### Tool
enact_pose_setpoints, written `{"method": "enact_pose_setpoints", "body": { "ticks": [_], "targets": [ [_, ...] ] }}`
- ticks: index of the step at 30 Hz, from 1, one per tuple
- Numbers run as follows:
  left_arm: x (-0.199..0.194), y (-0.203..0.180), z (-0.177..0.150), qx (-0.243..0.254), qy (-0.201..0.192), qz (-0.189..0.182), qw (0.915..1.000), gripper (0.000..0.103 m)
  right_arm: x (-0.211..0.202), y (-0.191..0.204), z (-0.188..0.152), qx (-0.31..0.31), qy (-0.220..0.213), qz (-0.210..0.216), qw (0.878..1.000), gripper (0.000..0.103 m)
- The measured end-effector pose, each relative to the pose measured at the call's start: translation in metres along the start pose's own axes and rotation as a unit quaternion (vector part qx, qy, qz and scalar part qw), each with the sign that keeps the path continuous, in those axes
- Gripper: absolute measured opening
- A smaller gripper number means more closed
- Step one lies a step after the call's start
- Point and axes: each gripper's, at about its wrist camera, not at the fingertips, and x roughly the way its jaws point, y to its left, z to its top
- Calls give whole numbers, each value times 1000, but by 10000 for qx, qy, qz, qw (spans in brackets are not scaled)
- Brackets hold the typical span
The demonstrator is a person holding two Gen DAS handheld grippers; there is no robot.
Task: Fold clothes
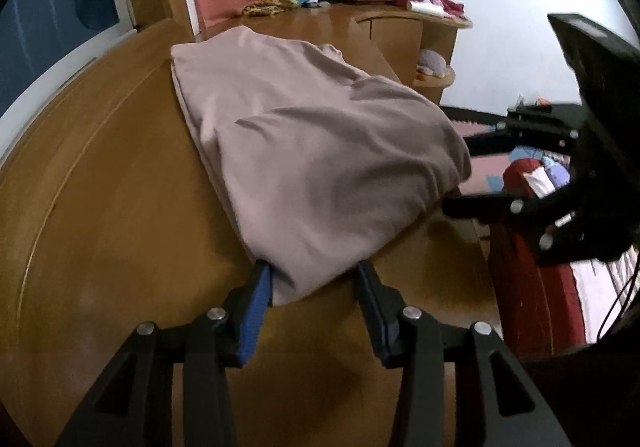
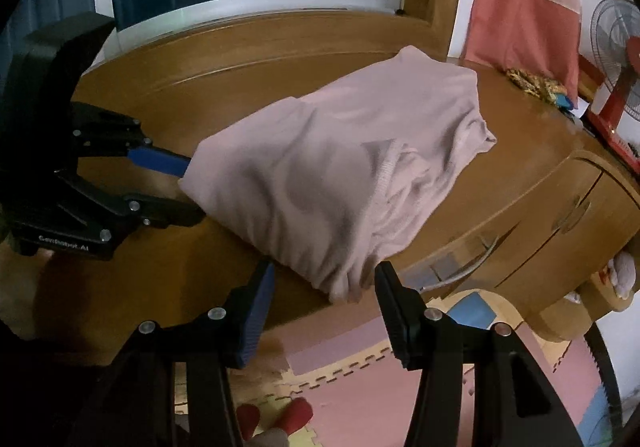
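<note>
Your pale pinkish-beige knit garment [image 1: 316,163] lies doubled over in a loose, rumpled bundle on the glossy honey-brown wooden desk top [image 1: 120,207], directly ahead of both tools. Your left gripper [image 1: 314,283] stands with its jaws apart, the near corner of the cloth lying between them; the cloth brushes the blue pad on one finger [image 1: 256,311], but nothing is pinched. Your right gripper [image 2: 324,291] is likewise spread wide, the hanging corner of the bundle just ahead of its fingertips and free of both pads. Neither tool grips anything.

By the look of it, at least one fold is made: layers are stacked and a ribbed hem [image 2: 384,175] shows in the middle of the pile from the right wrist view. The work seems unfinished, though. The edges are uneven, the surface is creased, and the corner nearest your right gripper droops past the desk's front edge above the pastel foam floor mat [image 2: 360,387]. Squaring up, or a further fold, is probably still to come.

Much stays uncertain. You cannot tell what kind of garment this is, how many layers lie underneath, or where the sleeves are. The far side of the bundle is hidden by its own bulk, both views are dim and a little blurred, and the fisheye bends the desk's outline.
</note>
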Motion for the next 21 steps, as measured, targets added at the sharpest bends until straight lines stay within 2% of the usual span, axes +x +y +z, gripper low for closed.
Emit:
{"method": "enact_pose_setpoints", "body": {
  "ticks": [1, 3, 5, 7, 10, 16, 21],
  "targets": [
    [1, 0, 1, -2, -35, 7, 10000, 43, 4, 0, 1, 11, 16, 5, 10000, 51],
    [3, 1, 3, -6, -104, 24, 9999, 42, 5, -6, 5, 274, -11, 9, 9996, 45],
    [2, 0, 3, -19, -165, 67, 9998, 20, 4, -11, 7, 428, -28, 59, 9991, 26],
    [-3, 1, 1, -118, -185, 22, 9998, 16, -1, -15, 8, 497, -69, 164, 9986, 23],
    [-23, -1, 0, -232, -296, -82, 9993, 15, -19, -11, 6, 488, -198, 257, 9983, 23],
    [-82, -19, 2, -217, -684, -26, 9974, 15, -72, -7, 2, 812, -616, 430, 9939, 22],
    [-107, -26, 14, -226, -982, 82, 9949, 15, -86, -11, 9, 771, -809, 421, 9928, 21]
  ]
}}
